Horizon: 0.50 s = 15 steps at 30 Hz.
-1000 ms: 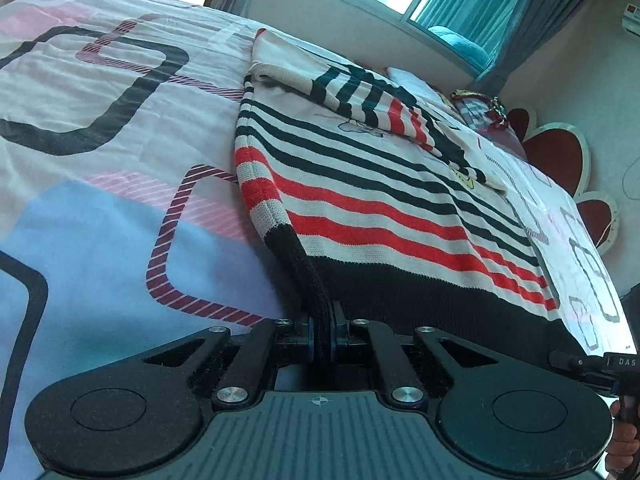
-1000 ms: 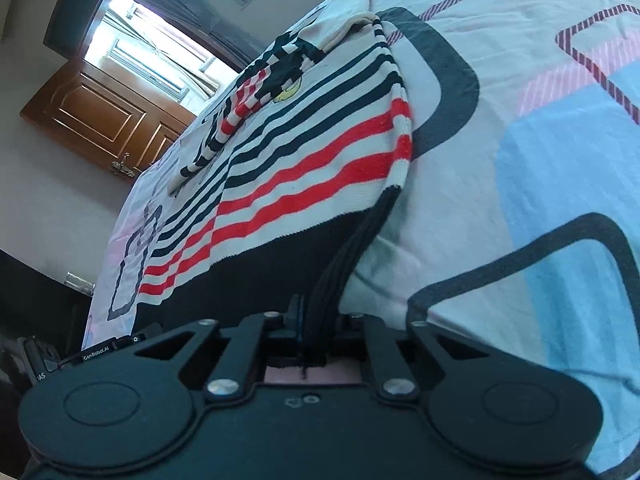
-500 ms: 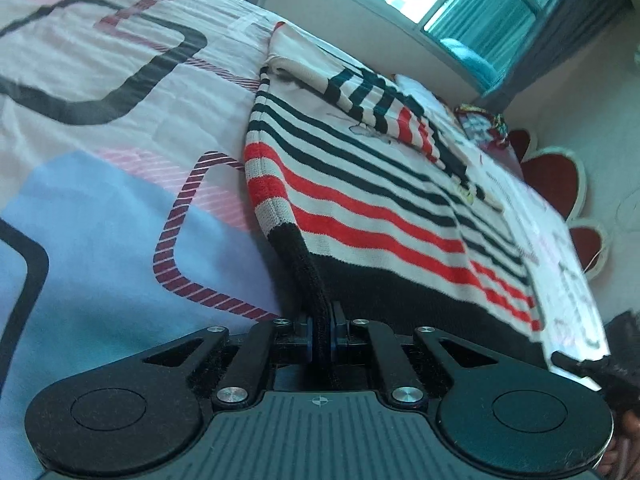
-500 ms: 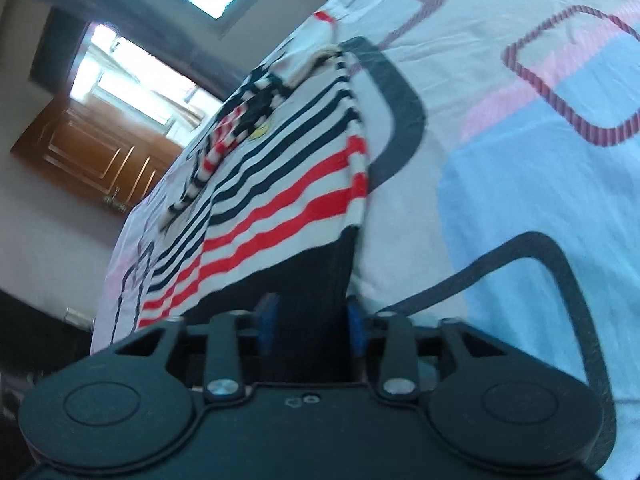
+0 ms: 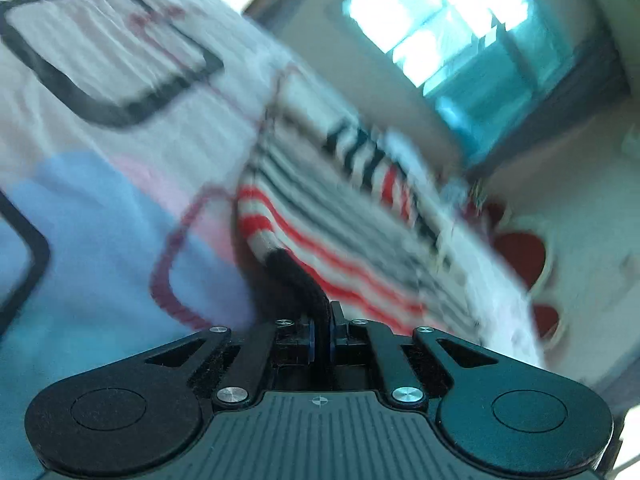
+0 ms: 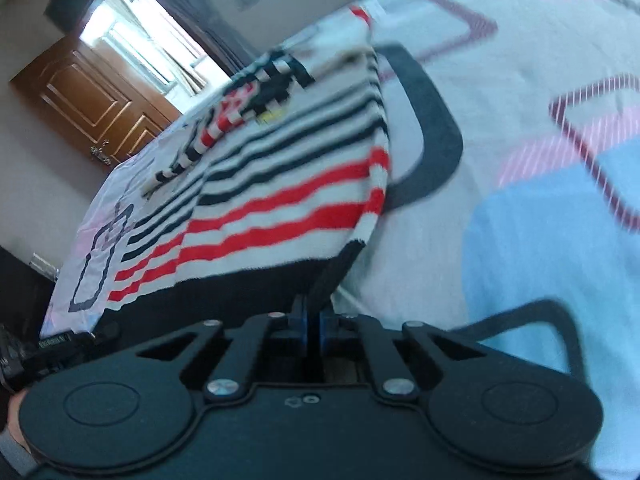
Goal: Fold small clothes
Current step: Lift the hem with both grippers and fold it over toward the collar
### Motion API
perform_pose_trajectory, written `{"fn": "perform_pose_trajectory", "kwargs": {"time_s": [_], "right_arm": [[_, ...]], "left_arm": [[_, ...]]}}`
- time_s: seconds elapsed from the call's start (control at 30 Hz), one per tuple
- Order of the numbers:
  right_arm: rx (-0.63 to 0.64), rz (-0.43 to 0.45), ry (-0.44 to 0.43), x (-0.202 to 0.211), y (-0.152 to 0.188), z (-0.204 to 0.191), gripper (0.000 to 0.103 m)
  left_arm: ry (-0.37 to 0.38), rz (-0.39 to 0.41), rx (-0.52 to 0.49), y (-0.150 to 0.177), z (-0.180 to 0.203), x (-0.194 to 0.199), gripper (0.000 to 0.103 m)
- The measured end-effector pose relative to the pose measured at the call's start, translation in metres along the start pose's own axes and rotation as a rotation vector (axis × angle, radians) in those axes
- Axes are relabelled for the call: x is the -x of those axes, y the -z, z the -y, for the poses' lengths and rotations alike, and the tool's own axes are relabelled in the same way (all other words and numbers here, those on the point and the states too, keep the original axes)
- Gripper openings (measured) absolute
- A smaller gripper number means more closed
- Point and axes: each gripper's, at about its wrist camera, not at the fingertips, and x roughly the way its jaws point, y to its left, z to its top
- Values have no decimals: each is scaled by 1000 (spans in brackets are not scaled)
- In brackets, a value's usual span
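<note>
Two grippers clamp the black hem of one striped sweater (image 6: 280, 184), which lies on the bed (image 6: 520, 216). Left gripper (image 5: 322, 320): jaws together on the hem's left corner, knit bunched and raised off the sheet. Right gripper (image 6: 312, 312): jaws just reclosed, pinching the hem's right corner; its pads (image 6: 326, 330) press the dark ribbing. Sweater's side edges run away toward the collar, a sleeve folded across the chest. Patterned bedsheet lies bare on both outer sides of the garment. Left view is motion-blurred; window (image 5: 440, 20) behind, wooden door (image 6: 92, 100) in right view.
</note>
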Motion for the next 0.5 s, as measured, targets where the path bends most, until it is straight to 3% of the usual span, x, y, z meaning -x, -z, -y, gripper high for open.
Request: {"fn": "perform_pose_trajectory", "kwargs": {"time_s": [0.07, 0.13, 0.23, 0.33, 0.5], "right_arm": [[-9, 53, -50, 14, -1, 1, 6], [-27, 82, -74, 22, -1, 7, 6], [-66, -20, -13, -2, 2, 22, 6], [-103, -8, -44, -3, 2, 27, 6], [-16, 81, -106, 18, -14, 9, 5]], "left_arm": [[-43, -5, -4, 2, -7, 2, 6], [-117, -83, -35, 8, -12, -13, 6], [-97, -63, -2, 9, -14, -14, 6], [-83, -47, -3, 7, -13, -10, 6], [-10, 39, 0, -20, 3, 10, 6]]}}
